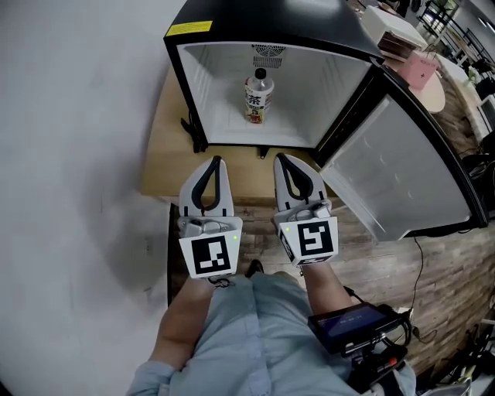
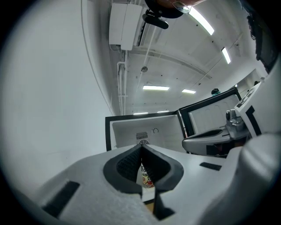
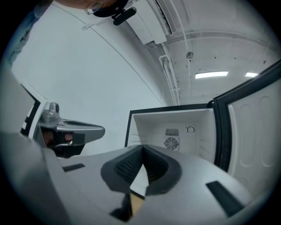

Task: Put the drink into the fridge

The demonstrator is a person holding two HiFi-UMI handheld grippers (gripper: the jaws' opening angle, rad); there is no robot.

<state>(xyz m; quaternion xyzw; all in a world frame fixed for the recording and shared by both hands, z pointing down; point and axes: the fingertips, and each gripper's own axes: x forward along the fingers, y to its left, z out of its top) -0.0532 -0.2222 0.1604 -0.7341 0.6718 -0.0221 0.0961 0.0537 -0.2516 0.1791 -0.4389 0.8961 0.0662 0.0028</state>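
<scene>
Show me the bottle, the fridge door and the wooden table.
bottle (image 1: 259,99), head view, on its label.
fridge door (image 1: 402,166), head view, on its white inner panel.
wooden table (image 1: 164,147), head view, on its bare top.

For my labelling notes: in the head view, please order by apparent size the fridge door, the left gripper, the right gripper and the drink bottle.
1. fridge door
2. left gripper and right gripper, alike; nearness to camera enlarges them
3. drink bottle

The fridge (image 1: 255,19) is glossy black outside, smooth white plastic inside. The bottle (image 1: 259,97) is clear plastic with a printed label. The desk (image 1: 166,155) and floor (image 1: 387,263) are matt wood.
</scene>
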